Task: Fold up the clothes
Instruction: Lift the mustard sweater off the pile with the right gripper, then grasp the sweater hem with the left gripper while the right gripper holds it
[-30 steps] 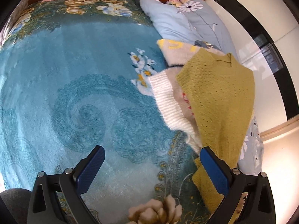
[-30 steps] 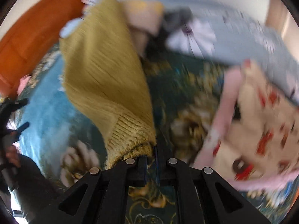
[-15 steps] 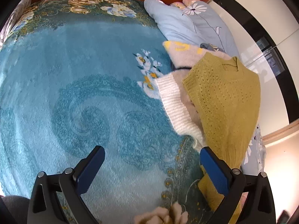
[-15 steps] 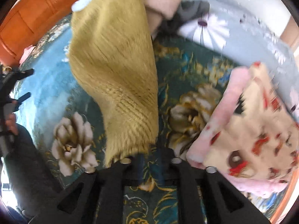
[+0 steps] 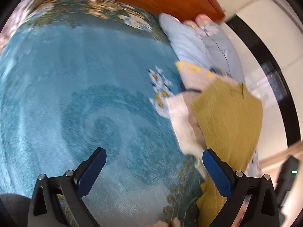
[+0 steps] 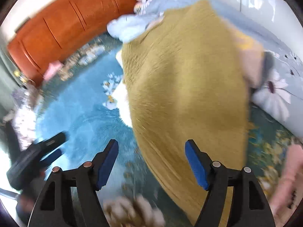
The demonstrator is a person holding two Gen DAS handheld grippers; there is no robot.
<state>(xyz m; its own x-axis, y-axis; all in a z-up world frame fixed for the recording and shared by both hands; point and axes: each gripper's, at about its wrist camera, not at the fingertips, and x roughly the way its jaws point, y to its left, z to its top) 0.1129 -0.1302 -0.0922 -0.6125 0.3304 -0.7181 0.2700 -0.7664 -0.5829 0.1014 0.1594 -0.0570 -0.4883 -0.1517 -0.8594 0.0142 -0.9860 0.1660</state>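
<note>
A mustard knit sweater (image 6: 185, 87) lies spread over a pile of clothes on the blue bed blanket (image 5: 75, 87). In the left wrist view the sweater (image 5: 229, 117) sits at the right, over a white fuzzy garment (image 5: 180, 117). My right gripper (image 6: 151, 162) is open and empty just in front of the sweater's near edge. My left gripper (image 5: 154, 170) is open and empty above the blanket, left of the pile; it also shows in the right wrist view (image 6: 37, 157).
An orange wooden headboard (image 6: 56, 28) runs along the far side. Light blue floral pillows (image 5: 198, 39) lie behind the pile. A pink patterned garment (image 6: 289, 174) lies at the right. A pale floral quilt (image 6: 280, 94) borders the bed's right side.
My right gripper has let go of the mustard sweater and opened; the sweater now lies spread on the pile. The left gripper stayed open and shifted slightly.
</note>
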